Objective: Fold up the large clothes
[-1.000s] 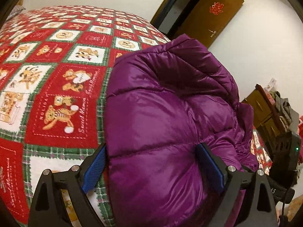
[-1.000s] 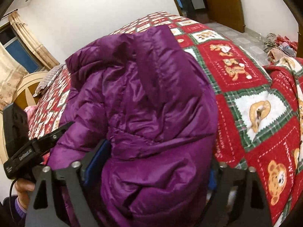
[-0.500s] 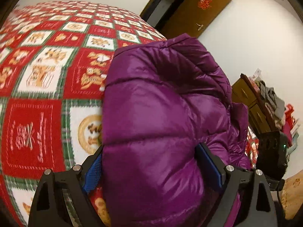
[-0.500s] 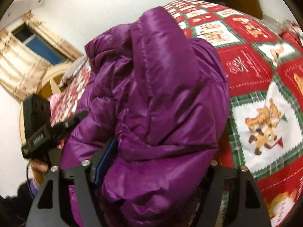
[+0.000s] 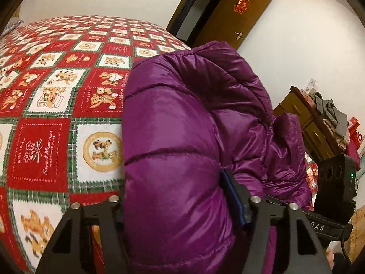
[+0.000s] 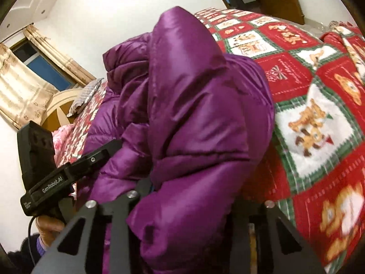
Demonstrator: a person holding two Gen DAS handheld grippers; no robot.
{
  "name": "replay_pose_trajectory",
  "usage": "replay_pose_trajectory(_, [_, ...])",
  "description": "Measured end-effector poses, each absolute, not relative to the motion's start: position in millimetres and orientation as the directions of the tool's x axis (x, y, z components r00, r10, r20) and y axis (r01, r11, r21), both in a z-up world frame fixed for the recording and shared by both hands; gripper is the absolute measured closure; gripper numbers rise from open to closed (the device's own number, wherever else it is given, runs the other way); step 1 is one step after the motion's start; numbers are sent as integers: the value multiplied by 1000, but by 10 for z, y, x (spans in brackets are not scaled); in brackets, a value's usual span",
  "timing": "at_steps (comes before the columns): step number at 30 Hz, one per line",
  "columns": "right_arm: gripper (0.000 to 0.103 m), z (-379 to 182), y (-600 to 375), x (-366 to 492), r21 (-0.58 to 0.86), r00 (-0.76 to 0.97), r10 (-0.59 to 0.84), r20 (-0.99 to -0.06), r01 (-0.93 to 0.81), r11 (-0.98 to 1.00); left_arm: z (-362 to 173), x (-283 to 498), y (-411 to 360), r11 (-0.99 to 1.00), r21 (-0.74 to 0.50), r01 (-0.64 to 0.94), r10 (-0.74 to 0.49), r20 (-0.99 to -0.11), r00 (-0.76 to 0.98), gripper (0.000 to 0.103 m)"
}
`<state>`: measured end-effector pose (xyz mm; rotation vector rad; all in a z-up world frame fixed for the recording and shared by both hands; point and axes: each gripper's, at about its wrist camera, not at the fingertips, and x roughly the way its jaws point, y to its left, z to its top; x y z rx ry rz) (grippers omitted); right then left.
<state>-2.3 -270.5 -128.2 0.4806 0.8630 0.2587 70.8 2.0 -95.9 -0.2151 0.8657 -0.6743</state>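
Both grippers gripping one puffy purple jacket (image 5: 173, 150), carrying it bunched above a bed.

Left gripper (image 5: 180, 207): jaws closed partway onto a thick quilted roll of the jacket, blue pad pressing into the fabric on the right, the left finger mostly hidden behind it. Jacket bulging forward and upward between the fingers, filling the middle of the view.

Right gripper (image 6: 189, 201): clamping another bunched fold of the same jacket (image 6: 194, 114), fabric spilling over and hiding both fingertips, so exact opening not readable, though clearly pinching padding. Other gripper body showing to the left, just beside the jacket.

Beyond both grippers, lying under and past the jacket: bed quilt (image 5: 57, 114) in red, white and green teddy-bear squares. Farther still, to the front right of the left gripper, an open brown door (image 5: 230, 22).

Judging the step: mid-fold or repositioning, garment lifted and doubled over. Next move probably calling for lowering the bundle onto the quilt, edges aligned, slippery shell kept from sliding before releasing.
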Motion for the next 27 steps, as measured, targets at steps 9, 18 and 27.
replay_pose_trajectory(9, [69, -916, -2888, -456, 481, 710, 357, -608, -29, 876, -557, 421, -187, 721, -437, 538, -683, -577, 447, 42])
replay_pose_trajectory(18, [69, -344, -3345, -982, 386, 831, 200, -519, 20, 922, -185, 119, -717, 631, -444, 636, -763, -503, 407, 42])
replay_pose_trajectory(27, [69, -284, -3848, -1140, 362, 865, 88, -494, 113, 925, -131, 30, -1379, 586, -422, 692, -785, -506, 356, 42])
